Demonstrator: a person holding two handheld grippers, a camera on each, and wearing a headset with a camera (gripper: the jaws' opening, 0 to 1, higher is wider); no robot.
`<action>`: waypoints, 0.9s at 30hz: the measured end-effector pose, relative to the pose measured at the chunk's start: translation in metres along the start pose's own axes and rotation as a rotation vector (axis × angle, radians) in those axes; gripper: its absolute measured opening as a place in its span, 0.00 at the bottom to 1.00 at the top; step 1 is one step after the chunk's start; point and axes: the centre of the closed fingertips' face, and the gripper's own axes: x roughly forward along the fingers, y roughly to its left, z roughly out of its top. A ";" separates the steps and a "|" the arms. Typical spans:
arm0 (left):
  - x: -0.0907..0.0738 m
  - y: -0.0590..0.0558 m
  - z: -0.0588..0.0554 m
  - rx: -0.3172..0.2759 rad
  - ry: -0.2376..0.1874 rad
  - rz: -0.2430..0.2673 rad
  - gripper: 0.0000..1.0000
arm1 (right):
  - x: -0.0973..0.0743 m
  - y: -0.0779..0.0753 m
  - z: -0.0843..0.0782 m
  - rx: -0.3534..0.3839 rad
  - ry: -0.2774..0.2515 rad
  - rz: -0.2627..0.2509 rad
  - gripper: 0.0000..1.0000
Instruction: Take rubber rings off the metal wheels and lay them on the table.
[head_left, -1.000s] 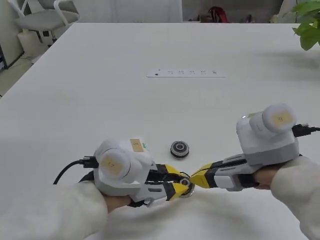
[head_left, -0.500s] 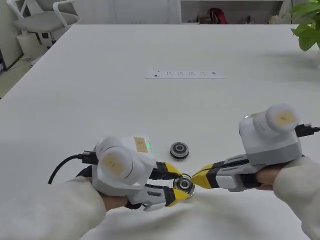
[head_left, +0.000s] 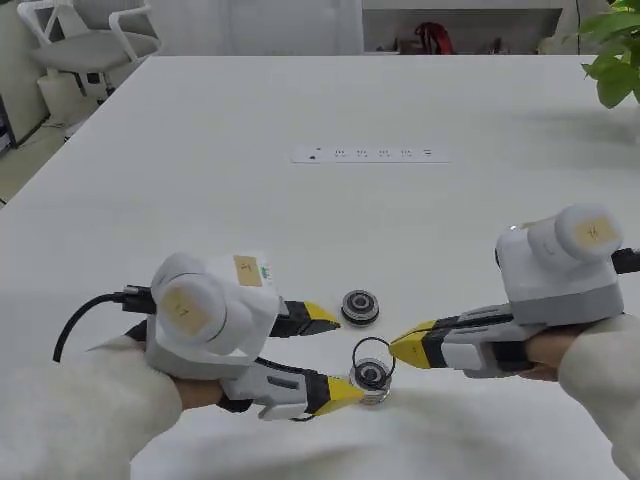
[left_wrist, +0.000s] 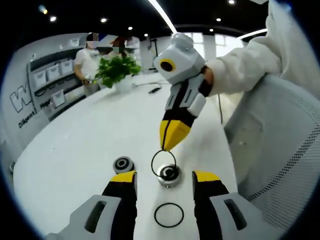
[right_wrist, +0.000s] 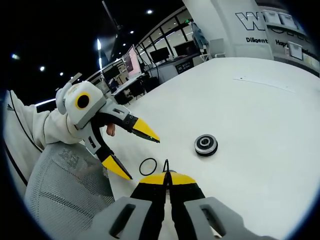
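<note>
Head view: the left hand-held gripper (head_left: 335, 352) is released, its yellow-tipped jaws spread wide. A metal wheel (head_left: 372, 377) sits on the desk (head_left: 250, 200) just beside the tip of the nearer jaw. The right hand-held gripper (head_left: 400, 348) is clenched on a thin black rubber ring (head_left: 371, 351), which stands as a loop off its tips, right above that wheel. A second wheel (head_left: 360, 305) lies beyond the left hand-held gripper's far jaw, apart from it.

Left gripper view: the left hand-held gripper (left_wrist: 165, 179) has its jaws apart, with the metal wheel (left_wrist: 169, 174) between them and touching neither. The right hand-held gripper (left_wrist: 174, 142) points in from ahead, and the rubber ring (left_wrist: 164, 162) hangs from its tip, its lower arc overlapping the wheel's top. A loose ring (left_wrist: 169, 215) lies flat on the desk (left_wrist: 90, 135) between the jaws, nearer the camera. The second wheel (left_wrist: 123, 164) sits just ahead of the left jaw.

Right gripper view: the right hand-held gripper (right_wrist: 167, 179) is closed on the rubber ring (right_wrist: 166, 167), seen edge-on. Ahead to the left, the left hand-held gripper (right_wrist: 136, 155) gapes, the loose ring (right_wrist: 148, 166) beside its lower jaw. The second wheel (right_wrist: 206, 144) lies ahead to the right.
</note>
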 end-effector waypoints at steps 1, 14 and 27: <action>-0.002 0.001 0.001 0.000 -0.001 0.003 0.46 | 0.000 0.000 0.001 0.001 -0.006 0.000 0.00; -0.032 0.011 -0.009 -0.054 0.002 0.058 0.53 | -0.003 0.008 0.016 0.010 -0.060 0.012 0.00; -0.052 0.019 -0.026 -0.067 0.042 0.099 0.54 | 0.002 0.030 0.030 -0.032 -0.082 0.060 0.00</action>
